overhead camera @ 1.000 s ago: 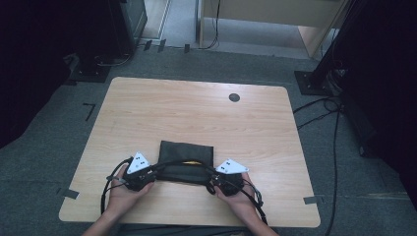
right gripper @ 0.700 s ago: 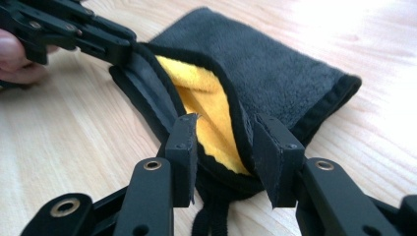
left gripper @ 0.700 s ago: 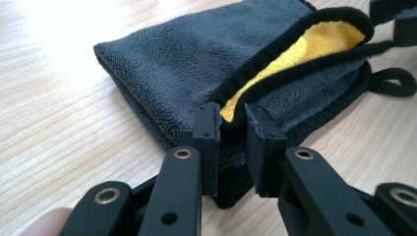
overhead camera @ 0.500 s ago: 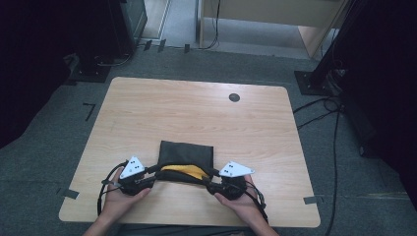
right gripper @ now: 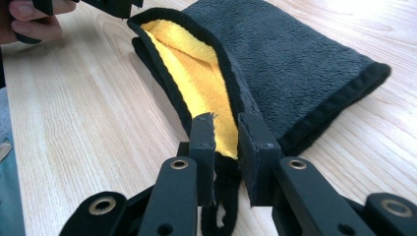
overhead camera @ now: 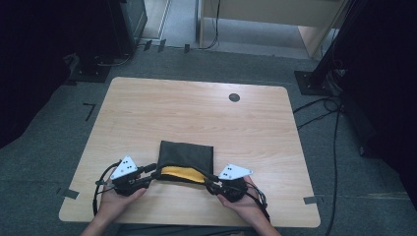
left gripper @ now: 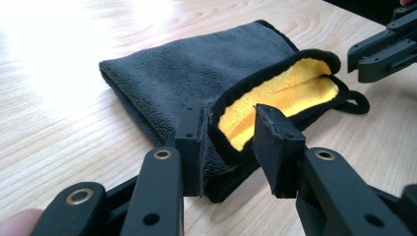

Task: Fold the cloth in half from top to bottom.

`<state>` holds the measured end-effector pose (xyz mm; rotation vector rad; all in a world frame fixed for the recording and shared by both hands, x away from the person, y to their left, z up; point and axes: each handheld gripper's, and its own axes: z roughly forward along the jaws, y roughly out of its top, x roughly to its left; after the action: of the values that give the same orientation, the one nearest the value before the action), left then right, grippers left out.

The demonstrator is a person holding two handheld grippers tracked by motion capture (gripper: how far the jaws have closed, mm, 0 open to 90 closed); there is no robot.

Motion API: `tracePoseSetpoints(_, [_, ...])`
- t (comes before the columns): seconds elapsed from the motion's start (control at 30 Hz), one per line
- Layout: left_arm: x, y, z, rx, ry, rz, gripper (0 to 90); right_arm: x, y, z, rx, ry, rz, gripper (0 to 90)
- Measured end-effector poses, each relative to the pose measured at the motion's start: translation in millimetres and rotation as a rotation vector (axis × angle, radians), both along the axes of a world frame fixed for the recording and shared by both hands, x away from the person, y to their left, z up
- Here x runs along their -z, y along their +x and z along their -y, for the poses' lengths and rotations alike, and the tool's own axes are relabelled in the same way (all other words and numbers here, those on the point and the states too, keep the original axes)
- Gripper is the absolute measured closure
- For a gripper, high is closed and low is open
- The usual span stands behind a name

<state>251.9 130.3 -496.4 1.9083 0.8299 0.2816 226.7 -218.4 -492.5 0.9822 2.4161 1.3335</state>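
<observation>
A dark grey fleece pouch [overhead camera: 187, 151] [left gripper: 196, 64] [right gripper: 295, 54] with yellow lining lies flat near the table's front edge, its mouth toward me. The upper lip arches up between my two grippers, so the lining shows. My left gripper [overhead camera: 153, 173] [left gripper: 228, 142] is at the mouth's left corner. Its jaws have just been opening and stand apart around the curled black rim. My right gripper [overhead camera: 209, 183] [right gripper: 226, 147] is at the right corner. Its jaws have just been closing and now pinch the upper lip. A black cord loop trails from that corner.
The wooden table [overhead camera: 196, 113] has a round cable hole [overhead camera: 234, 97] at the back. Black stands and cables [overhead camera: 339, 113] sit on the grey floor around it. A wooden cabinet [overhead camera: 265, 14] stands beyond.
The pouch lay shut and flat a second ago. Its upper lip has since risen between the grippers and the yellow lining shows. Both hands have stayed in place.
</observation>
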Motion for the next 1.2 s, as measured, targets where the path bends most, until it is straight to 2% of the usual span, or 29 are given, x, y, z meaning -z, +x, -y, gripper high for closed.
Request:
tracePoseSetpoints(0.13, [-2.5, 1.4, -4.3, -0.032, -0.038, 0.000, 64.2, -8.4, 1.7, 9.5, 0.000, 0.076, -0.004, 72.5])
tracePoseSetpoints(0.2, [-2.6, 3.2, -4.4, -0.059, -0.045, -0.004, 64.2, -11.8, 3.1, 12.3, 0.021, 0.109, -0.001, 74.4])
tracePoseSetpoints(0.23, [-2.1, 5.0, -3.2, -0.079, -0.044, -0.008, 64.3, -13.0, 5.0, 12.4, 0.049, 0.124, 0.007, 78.0])
tracePoseSetpoints(0.33, [-0.5, 11.5, 2.2, -0.117, -0.060, -0.032, 64.9, -11.6, 11.7, 5.5, 0.130, 0.100, 0.024, 85.1])
tracePoseSetpoints(0.4, [-0.3, 13.8, 8.4, -0.123, -0.054, -0.034, 65.1, -7.9, 17.8, -1.1, 0.161, 0.087, 0.016, 85.3])
tracePoseSetpoints(0.47, [1.2, 13.5, 14.9, -0.101, -0.032, -0.036, 65.1, -3.5, 22.5, -7.6, 0.163, 0.086, 0.009, 85.2])
tracePoseSetpoints(0.57, [5.0, 8.9, 19.5, -0.051, 0.028, -0.029, 65.8, 0.8, 23.2, -13.2, 0.132, 0.069, -0.008, 84.1])
tracePoseSetpoints(0.6, [5.7, 7.7, 19.2, -0.038, 0.033, -0.033, 66.4, 1.9, 21.8, -13.7, 0.117, 0.060, -0.015, 83.3])
tracePoseSetpoints(0.67, [7.2, 5.1, 16.0, 0.009, 0.028, -0.048, 66.5, 2.6, 19.7, -12.4, 0.098, 0.053, -0.024, 82.5])
tracePoseSetpoints(0.7, [7.6, 2.8, 13.8, 0.029, 0.034, -0.044, 66.6, 2.8, 18.2, -11.0, 0.090, 0.053, -0.028, 82.3])
tracePoseSetpoints(0.77, [7.3, 0.5, 9.5, 0.047, 0.028, -0.040, 66.6, 3.7, 15.2, -7.2, 0.069, 0.037, -0.033, 82.2])
tracePoseSetpoints(0.93, [2.7, 1.4, 0.2, 0.047, -0.043, -0.036, 65.3, 10.7, 12.0, -1.5, 0.043, -0.029, -0.061, 80.2])
tracePoseSetpoints(1.03, [1.1, 1.4, -0.8, 0.047, -0.058, -0.027, 63.8, 8.5, 11.9, 1.1, 0.056, -0.027, -0.056, 78.4])
tracePoseSetpoints(1.07, [1.5, 1.6, 0.8, 0.032, -0.053, -0.030, 63.4, 7.1, 11.8, 1.8, 0.073, -0.025, -0.045, 76.5])
tracePoseSetpoints(1.13, [3.2, 3.0, 4.3, 0.019, -0.041, -0.033, 63.0, 4.8, 13.6, 3.2, 0.119, 0.007, -0.036, 71.5])
tracePoseSetpoints(1.2, [4.3, 1.6, 9.6, 0.036, -0.027, -0.031, 62.5, 3.8, 15.1, 2.0, 0.167, 0.046, -0.044, 68.1])
